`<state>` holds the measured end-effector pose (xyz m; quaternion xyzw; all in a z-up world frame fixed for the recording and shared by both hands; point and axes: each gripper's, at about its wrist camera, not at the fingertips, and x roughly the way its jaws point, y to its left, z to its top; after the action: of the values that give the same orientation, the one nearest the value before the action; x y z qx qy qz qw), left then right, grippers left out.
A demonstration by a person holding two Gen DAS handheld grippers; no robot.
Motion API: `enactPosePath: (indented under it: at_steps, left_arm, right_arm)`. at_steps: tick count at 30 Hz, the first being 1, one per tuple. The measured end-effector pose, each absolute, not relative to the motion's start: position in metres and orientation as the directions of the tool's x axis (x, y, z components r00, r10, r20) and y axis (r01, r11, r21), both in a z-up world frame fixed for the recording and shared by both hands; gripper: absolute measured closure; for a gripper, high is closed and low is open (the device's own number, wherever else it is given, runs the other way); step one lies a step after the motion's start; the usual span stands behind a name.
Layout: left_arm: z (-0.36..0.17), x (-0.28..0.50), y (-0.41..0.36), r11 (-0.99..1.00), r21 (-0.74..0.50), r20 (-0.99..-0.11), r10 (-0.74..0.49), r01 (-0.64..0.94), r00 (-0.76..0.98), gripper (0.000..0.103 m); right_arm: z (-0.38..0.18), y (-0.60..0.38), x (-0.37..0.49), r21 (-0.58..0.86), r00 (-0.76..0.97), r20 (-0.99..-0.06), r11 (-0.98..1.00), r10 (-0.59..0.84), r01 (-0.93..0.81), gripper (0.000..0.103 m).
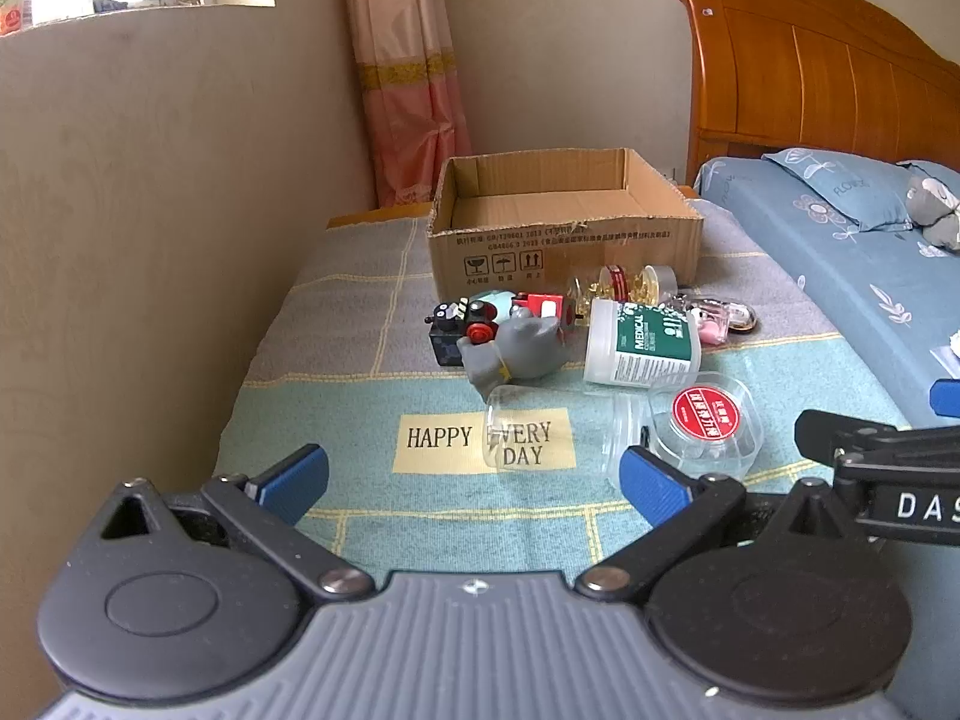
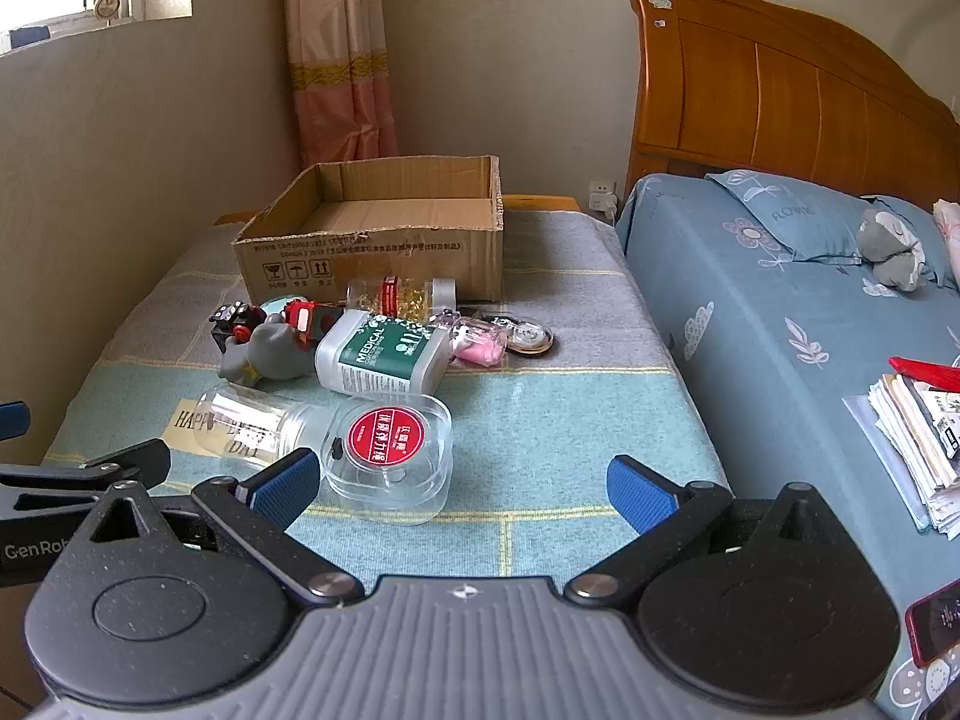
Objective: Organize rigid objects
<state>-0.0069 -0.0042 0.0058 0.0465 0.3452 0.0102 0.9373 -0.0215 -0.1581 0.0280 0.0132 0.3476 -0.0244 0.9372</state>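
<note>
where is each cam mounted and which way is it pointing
Left wrist: sits on the left hand-held gripper, open, facing forward over the table cloth to the cardboard box; the other gripper's black frame shows at the right edge.
Right wrist: sits on the right hand-held gripper, open, further right, facing the same cardboard box, with the bed alongside.
Both share: box, green-label bottle, red-label clear case.

Black-armed left gripper (image 1: 474, 483) and right gripper (image 2: 462, 483), blue ribbed pads
</note>
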Motion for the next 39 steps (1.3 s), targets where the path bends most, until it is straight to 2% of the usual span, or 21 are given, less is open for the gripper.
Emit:
enactPosePath:
  at_steps: [23, 31, 39]
  left_arm:
    - [0.001, 0.002, -0.005, 0.994, 0.098, -0.641, 0.029, 0.045, 0.767, 0.001]
    - [-0.007, 0.019, -0.001, 0.992, 0.04, -0.681, -0.06, 0.119, 0.73, 0.001]
    - [-0.024, 0.036, -0.008, 0.977, 0.04, -0.699, -0.124, 0.211, 0.704, 0.001]
  right_arm:
    - [0.025, -0.162, -0.015, 0.023, 0.763, -0.646, 0.999, -0.011, 0.034, 0.0]
    - [0.02, -0.167, -0.006, 0.044, 0.763, -0.646, 0.999, 0.022, 0.008, 0.0]
    - [0.015, -0.181, 0.002, 0.058, 0.765, -0.642, 0.998, 0.045, -0.01, 0.0]
